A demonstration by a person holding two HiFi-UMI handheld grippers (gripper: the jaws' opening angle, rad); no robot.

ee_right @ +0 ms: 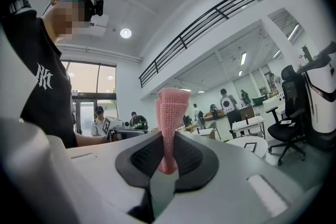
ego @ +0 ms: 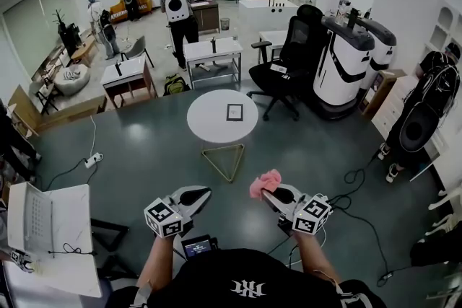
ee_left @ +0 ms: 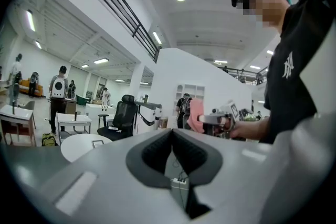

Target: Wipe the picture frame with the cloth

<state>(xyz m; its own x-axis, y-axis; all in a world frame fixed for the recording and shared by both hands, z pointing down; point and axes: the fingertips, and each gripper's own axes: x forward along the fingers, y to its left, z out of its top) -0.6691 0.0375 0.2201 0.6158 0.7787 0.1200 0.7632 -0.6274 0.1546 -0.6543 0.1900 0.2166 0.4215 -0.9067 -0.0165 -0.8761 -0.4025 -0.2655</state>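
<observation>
The right hand-held gripper (ego: pixel 271 192) is clamped on the pink cloth (ego: pixel 265 182), the left hand-held gripper (ego: pixel 202 193) is closed on nothing, and the picture frame (ego: pixel 234 112) lies flat on the round counter (ego: pixel 206 120), straight ahead, well apart, equally near both.

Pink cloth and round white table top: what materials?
Pink cloth: matte knitted or waffle-weave textile; fine grid texture shows, and it folds softly in the right gripper. Round white table: smooth matte top, probably laminate or painted board; unclear which.
</observation>
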